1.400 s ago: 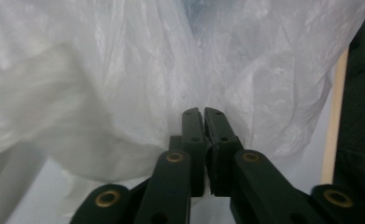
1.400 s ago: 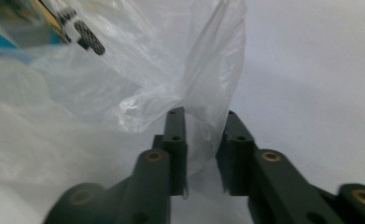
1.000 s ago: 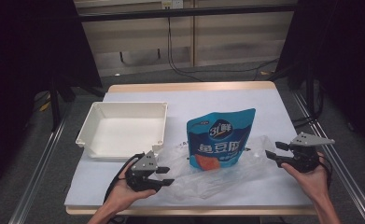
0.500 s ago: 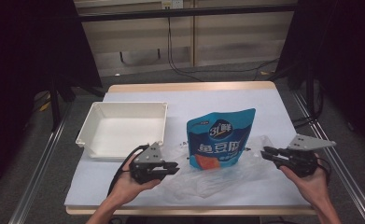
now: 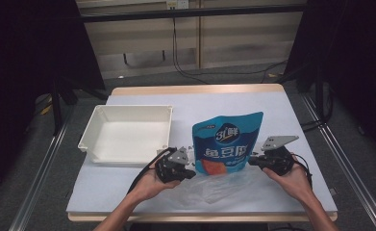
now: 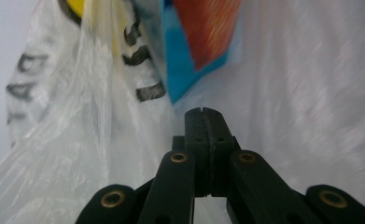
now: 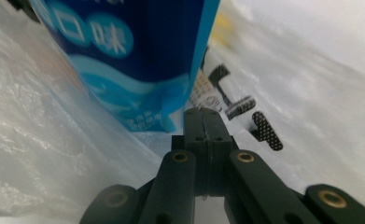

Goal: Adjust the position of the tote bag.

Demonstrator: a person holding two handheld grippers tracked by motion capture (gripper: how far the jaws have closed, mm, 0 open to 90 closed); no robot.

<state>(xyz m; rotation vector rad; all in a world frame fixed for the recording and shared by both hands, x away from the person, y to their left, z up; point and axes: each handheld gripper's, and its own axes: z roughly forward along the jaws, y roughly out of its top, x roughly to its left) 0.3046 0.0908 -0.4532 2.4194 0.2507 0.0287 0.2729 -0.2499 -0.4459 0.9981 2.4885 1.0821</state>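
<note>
High view: blue snack pouch (image 5: 227, 142) sits centre-right of frame on the table (image 5: 282, 108), its lower half inside a clear plastic bag (image 5: 224, 185) that spreads toward the bottom edge. Left tool (image 5: 189, 173) at lower centre, just beside the pouch's lower-left corner, on the bag's left edge. Right tool (image 5: 251, 160) at the pouch's lower-right corner, on the bag's right edge. Both held by a person's hands coming in from the bottom; cable loops down from the left tool.

Left gripper view: jaws pressed together w/ no gap, tips sunk in bag film (image 6: 311, 93); looks pinched on the film but the exact hold is hard to see. Pouch corner (image 6: 194, 51), blue w/ orange-red patch, at upper centre just above the tips, behind the plastic. Black print on bag at upper left.

Right gripper view: jaws likewise shut tight, tips against bag film (image 7: 40, 121) at the base of the pouch (image 7: 138, 56), which takes the upper left. Black printed marks on the bag at centre right.

Around: white plastic tray (image 5: 87, 139) at left of frame, near the left tool but apart from bag and pouch. Nothing lies between the tools except pouch + bag. Table edge and metal rails at the sides, cables on floor at top.
</note>
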